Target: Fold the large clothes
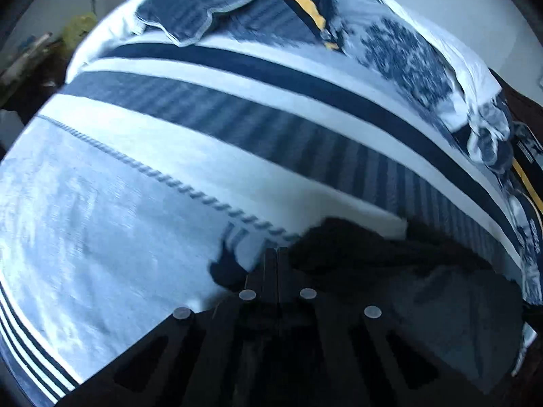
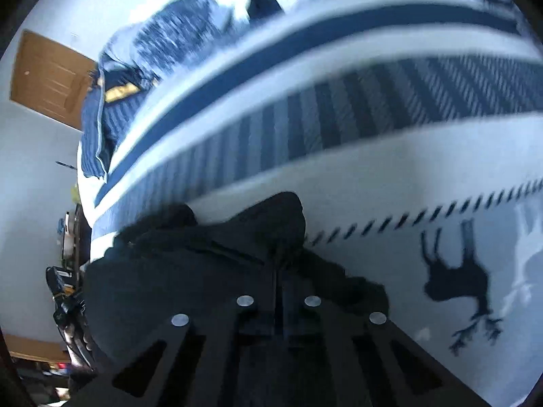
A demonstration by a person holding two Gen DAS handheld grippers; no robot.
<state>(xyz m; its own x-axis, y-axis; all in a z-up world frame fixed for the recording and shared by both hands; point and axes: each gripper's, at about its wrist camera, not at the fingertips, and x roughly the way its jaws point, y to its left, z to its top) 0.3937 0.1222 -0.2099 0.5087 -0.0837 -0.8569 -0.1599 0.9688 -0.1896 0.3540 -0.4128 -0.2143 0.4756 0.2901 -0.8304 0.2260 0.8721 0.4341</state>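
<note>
Dark garment crosswise btwn both closed tongs

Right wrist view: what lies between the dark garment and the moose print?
Only bare pale bedspread, crossed at the top by its dashed rope line. In the right wrist view nothing else lies between the dark garment and the moose print.

You have one dark garment, one striped bedspread, one blue pillow, one wooden door and two grippers.
</note>
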